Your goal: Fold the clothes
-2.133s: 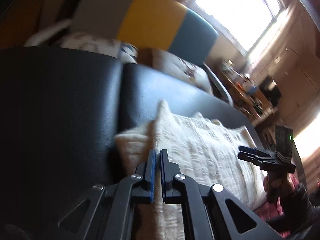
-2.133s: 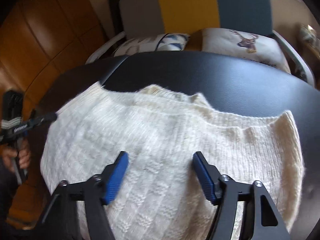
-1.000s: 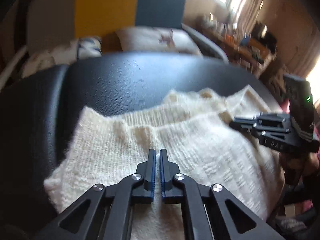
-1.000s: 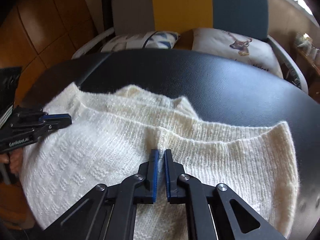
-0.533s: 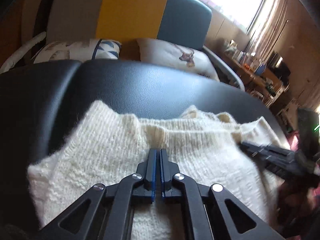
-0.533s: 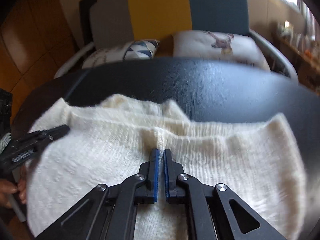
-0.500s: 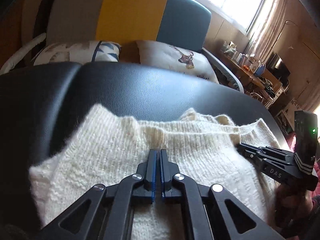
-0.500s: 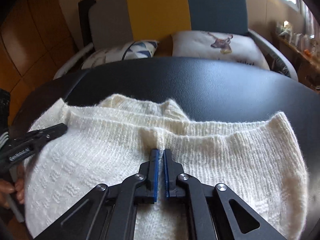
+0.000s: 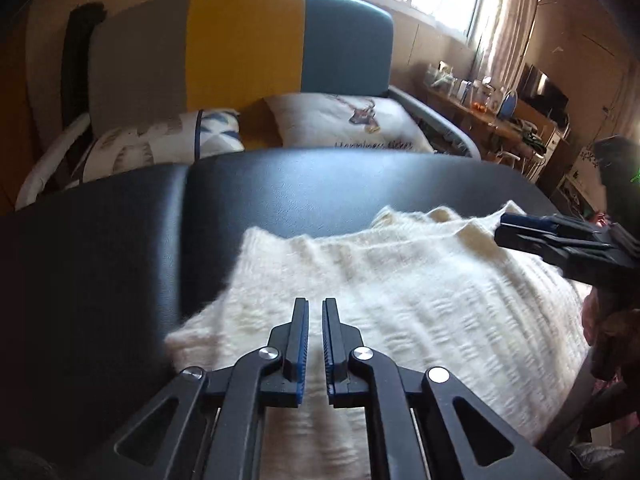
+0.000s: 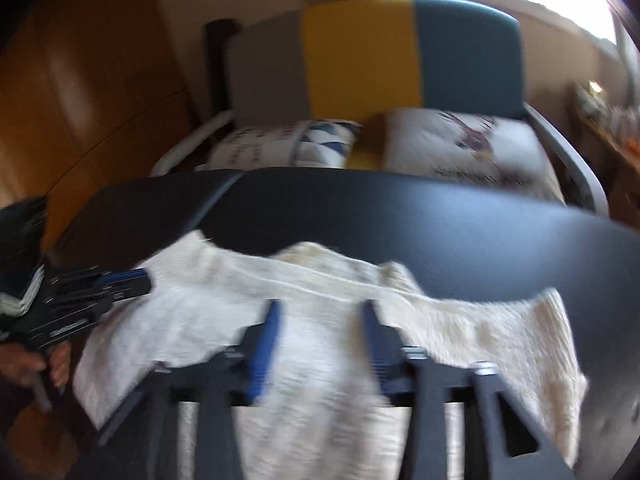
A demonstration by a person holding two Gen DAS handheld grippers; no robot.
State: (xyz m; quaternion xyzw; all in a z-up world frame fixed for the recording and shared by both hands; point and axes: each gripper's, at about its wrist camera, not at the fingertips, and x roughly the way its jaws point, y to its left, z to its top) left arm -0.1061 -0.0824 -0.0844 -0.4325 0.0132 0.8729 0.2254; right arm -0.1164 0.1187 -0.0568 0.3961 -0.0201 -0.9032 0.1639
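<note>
A cream knitted sweater lies folded on the black padded table, its folded edge toward the far side. My left gripper hovers over the sweater's left part. Its jaws are opening, a narrow gap shows, and no cloth is pinched between them. In the blurred right wrist view my right gripper is opening wide above the sweater, which lies under it, not between the pads. Each gripper shows in the other's view: the right one at the sweater's right edge, the left one at its left edge.
Behind the table stands a sofa with a grey, yellow and teal back and two printed cushions. A cluttered wooden desk is at the far right under a bright window. Orange wood panelling lines the left.
Both grippers were shut on the sweater's folded edge. Now both have let go and lifted back a little; the right jaws have sprung wide and the left have parted slightly.
</note>
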